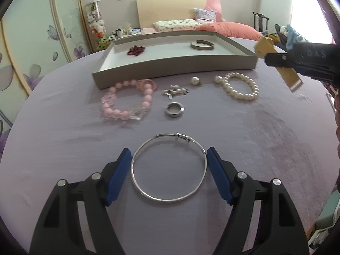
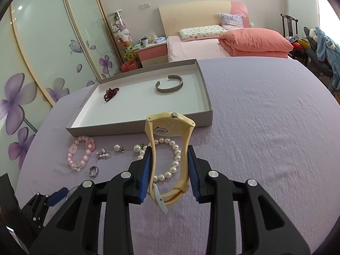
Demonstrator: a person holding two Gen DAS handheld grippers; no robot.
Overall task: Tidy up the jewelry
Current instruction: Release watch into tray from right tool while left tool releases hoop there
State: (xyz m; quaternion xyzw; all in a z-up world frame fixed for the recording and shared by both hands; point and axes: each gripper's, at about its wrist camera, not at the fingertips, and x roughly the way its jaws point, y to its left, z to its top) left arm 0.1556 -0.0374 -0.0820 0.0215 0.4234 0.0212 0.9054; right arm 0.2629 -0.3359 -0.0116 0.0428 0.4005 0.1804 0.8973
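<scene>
My left gripper (image 1: 169, 155) is open, its blue pads on either side of a thin silver bangle (image 1: 169, 167) lying on the lilac cloth. My right gripper (image 2: 170, 150) is shut on a cream watch (image 2: 170, 125), held above the cloth in front of the grey tray (image 2: 140, 127); it also shows in the left wrist view (image 1: 276, 61). The tray (image 1: 170, 68) holds a dark red bead strand (image 1: 136, 50) and a silver cuff (image 1: 201, 45). On the cloth lie a pink bead bracelet (image 1: 127, 99), pearl earrings (image 1: 175, 91), a silver ring (image 1: 174, 109), a single pearl earring (image 1: 195, 81) and a pearl bracelet (image 1: 240, 86).
A bed with coral duvet (image 2: 252, 40) stands beyond the table. A wardrobe with purple flowers (image 2: 42, 63) is on the left. A chair with clothes (image 2: 318, 46) is at the far right.
</scene>
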